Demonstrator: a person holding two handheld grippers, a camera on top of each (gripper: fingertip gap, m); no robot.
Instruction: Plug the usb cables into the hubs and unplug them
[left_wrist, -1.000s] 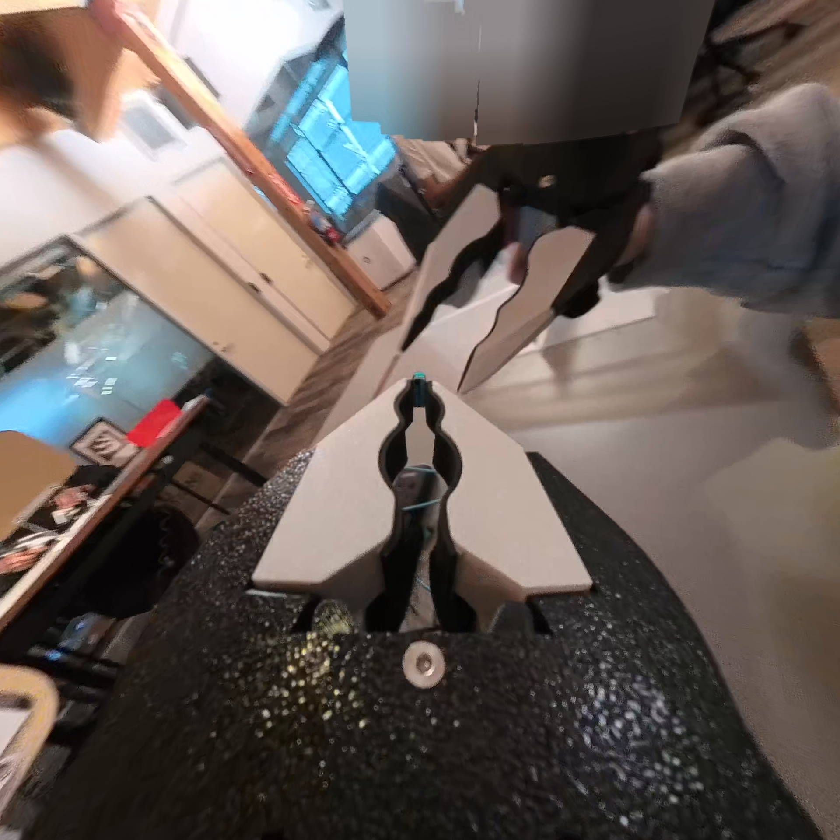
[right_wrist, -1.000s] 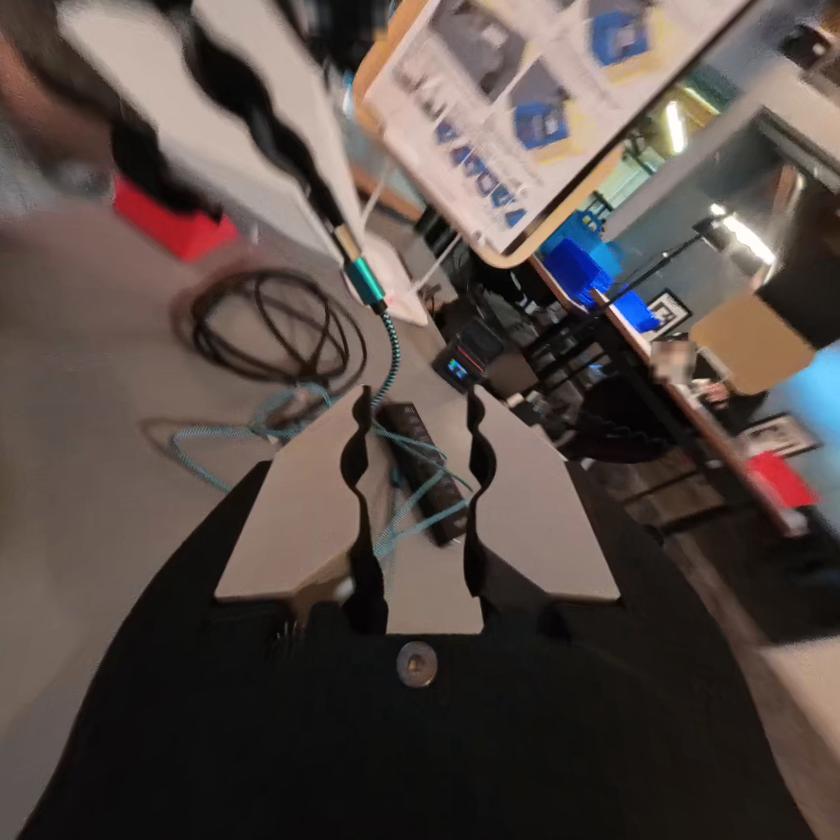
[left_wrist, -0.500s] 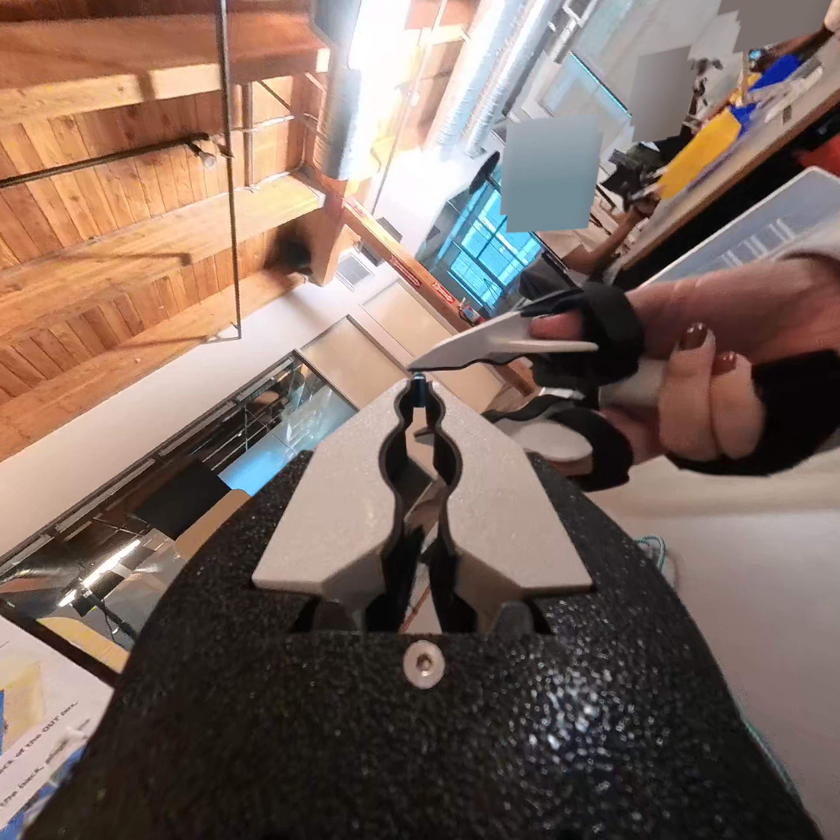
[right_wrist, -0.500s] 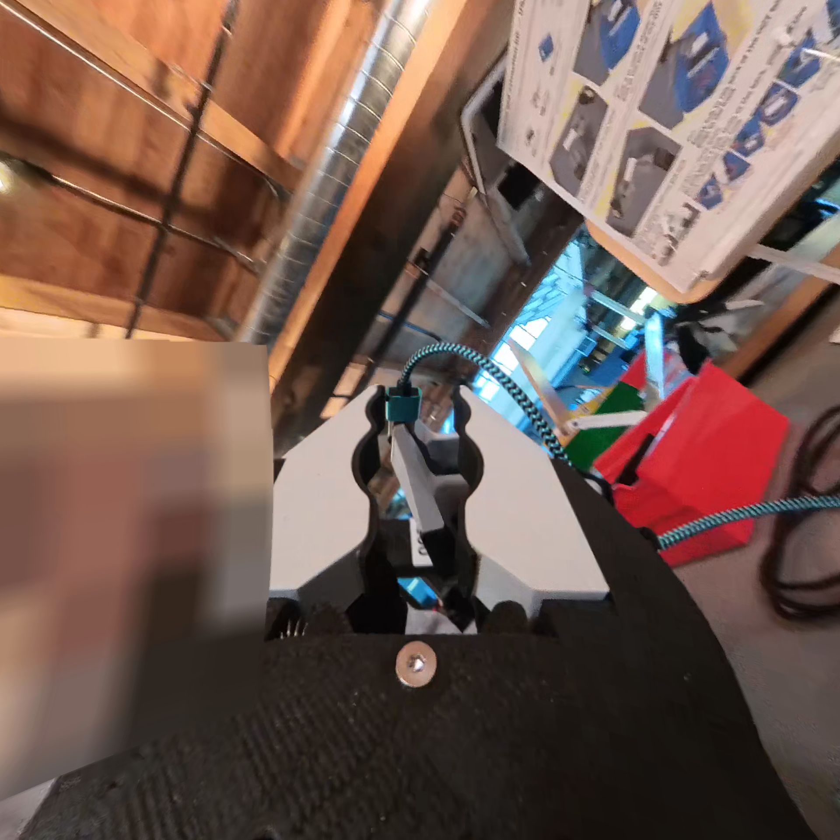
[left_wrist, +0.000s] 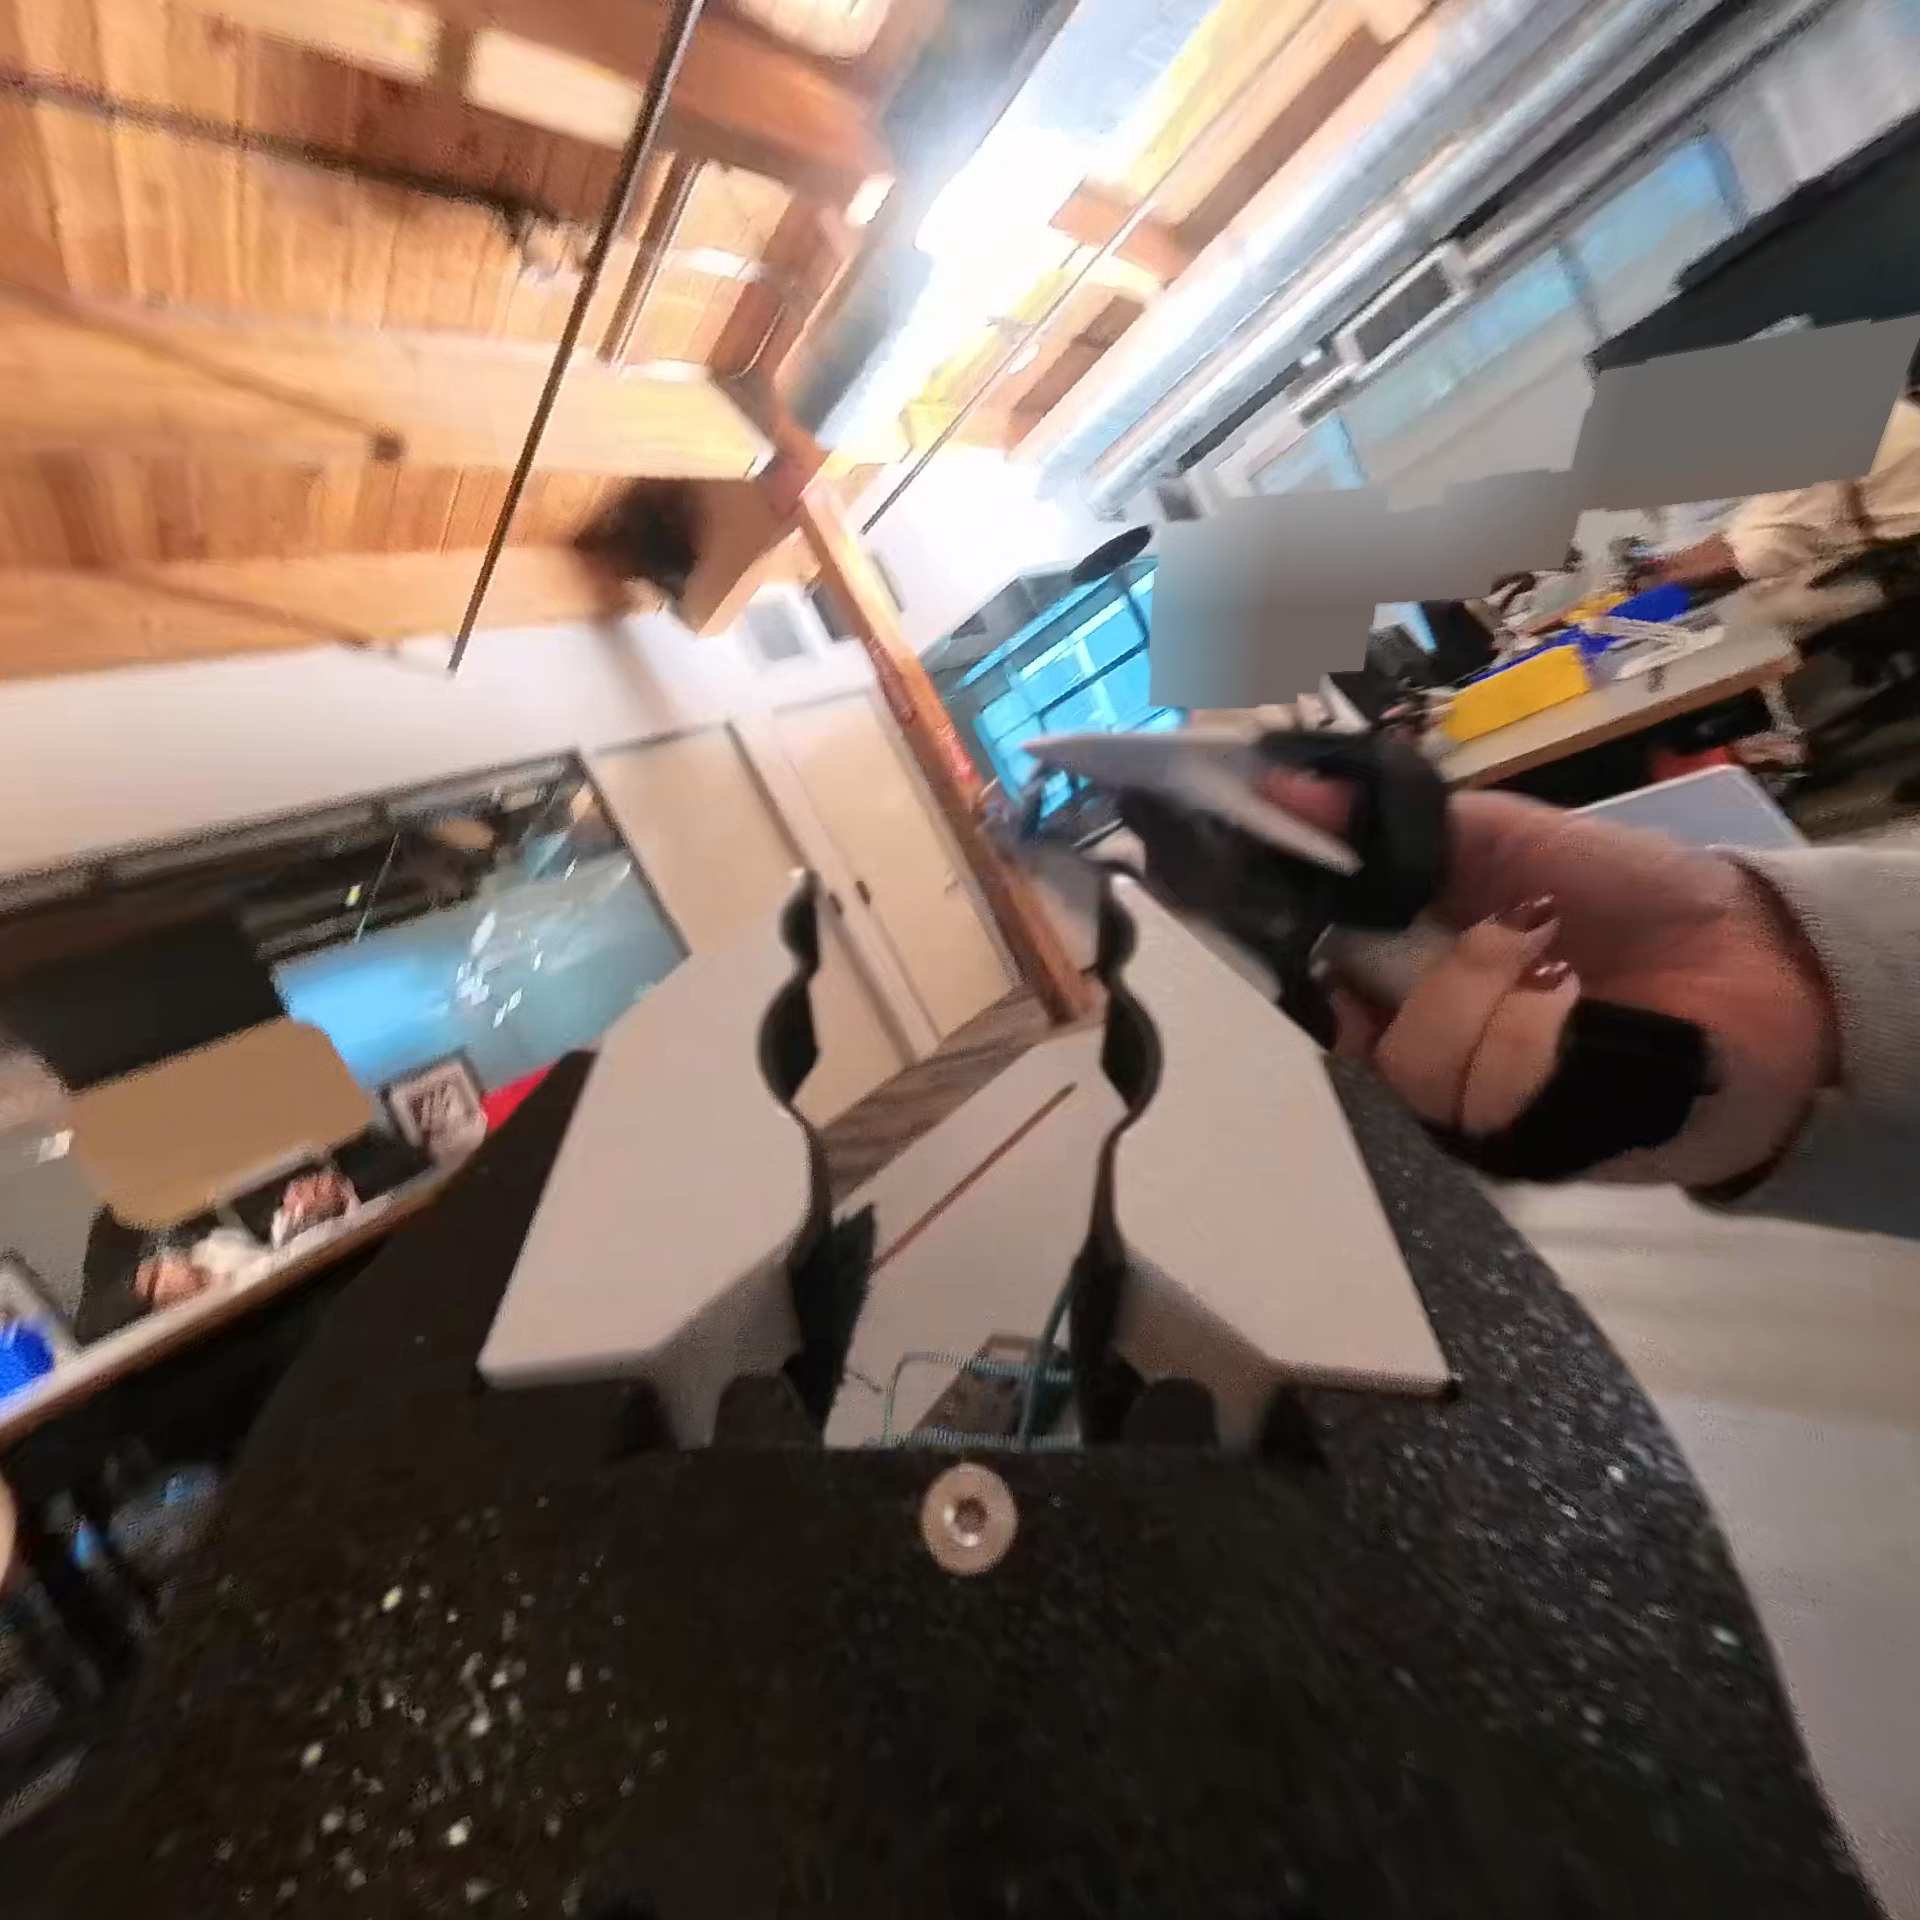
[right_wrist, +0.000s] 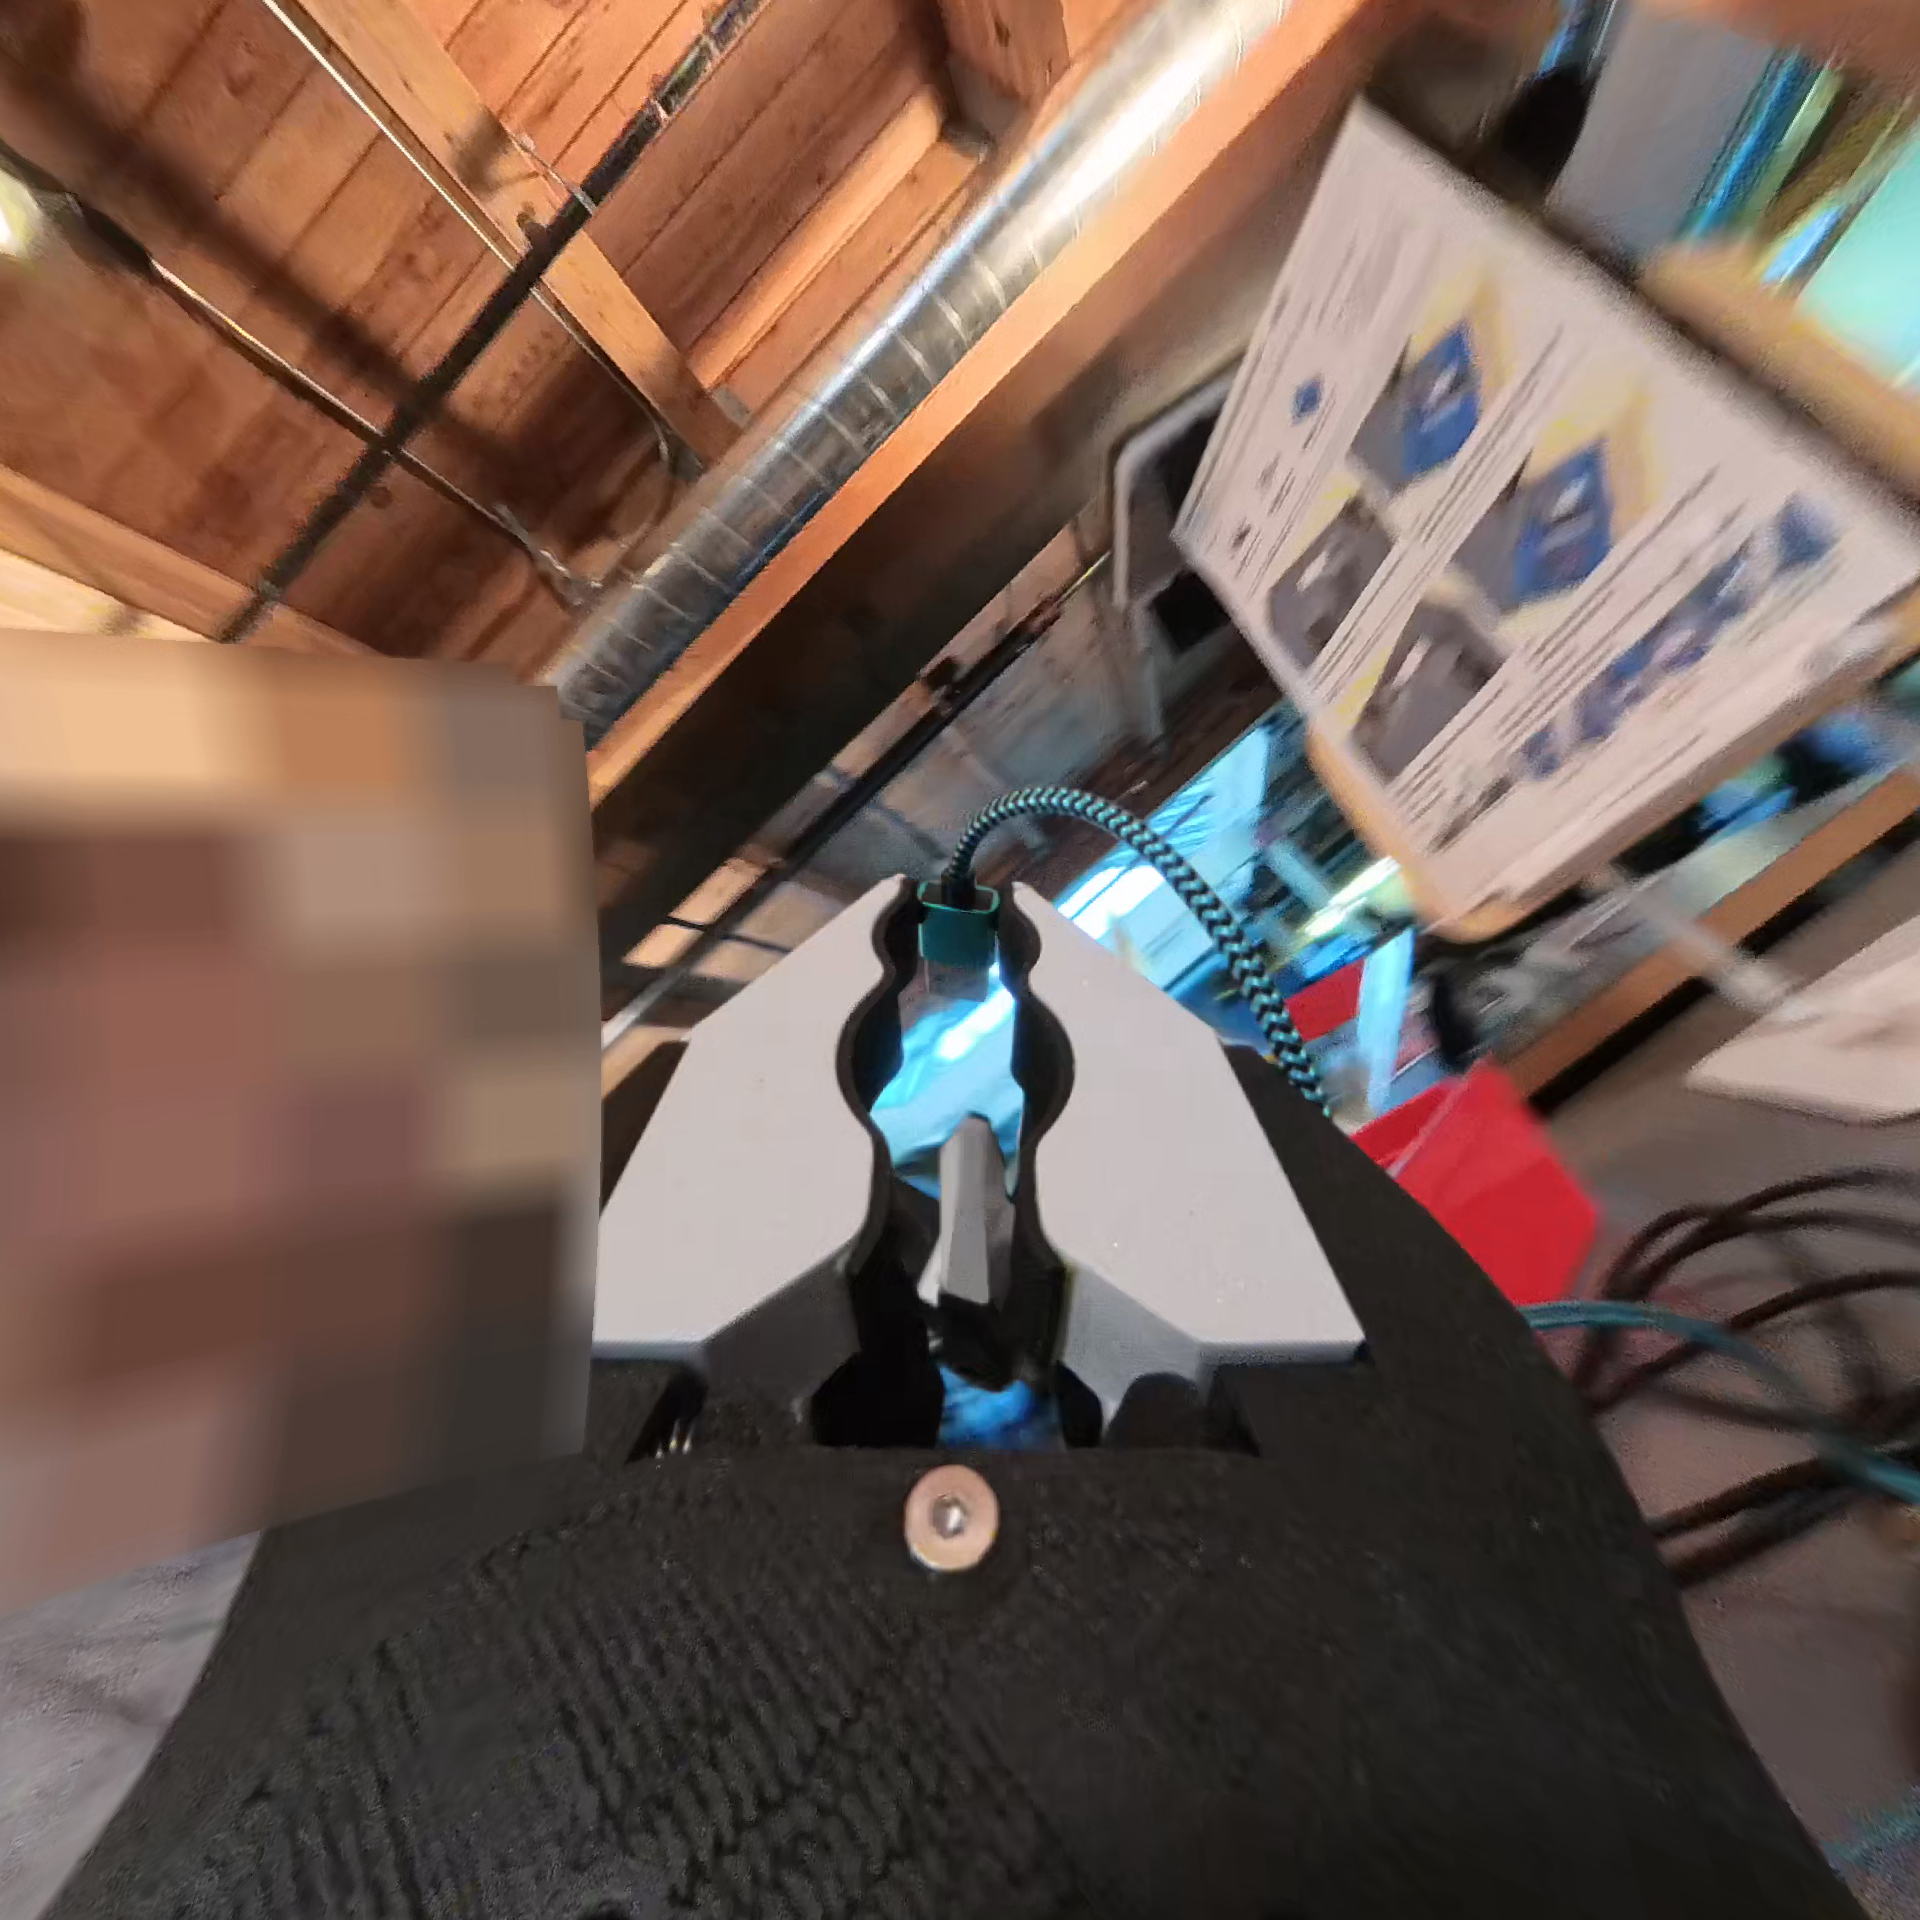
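In the right wrist view my right gripper (right_wrist: 958, 914) is shut on the teal plug (right_wrist: 954, 935) of a braided teal USB cable (right_wrist: 1195, 883). The cable arcs up and down to the right. Both grippers point up toward the ceiling. In the left wrist view my left gripper (left_wrist: 956, 904) is open and empty. The right gripper (left_wrist: 1049, 750) shows there edge-on at the right, held by a hand (left_wrist: 1621, 997); the plug cannot be made out there. A loop of teal cable (left_wrist: 977, 1387) lies on the table below. No hub is in view.
A red bin (right_wrist: 1475, 1174) and coiled black cables (right_wrist: 1766, 1299) lie at the right of the grey table (right_wrist: 1714, 1143). A printed board (right_wrist: 1507, 499) stands behind. Desks with yellow and blue bins (left_wrist: 1517, 686) are far off. A light table surface (left_wrist: 1714, 1455) lies at the right.
My left gripper has opened and let go of the teal plug. My right gripper stays closed on the plug. Both views have shifted slightly.
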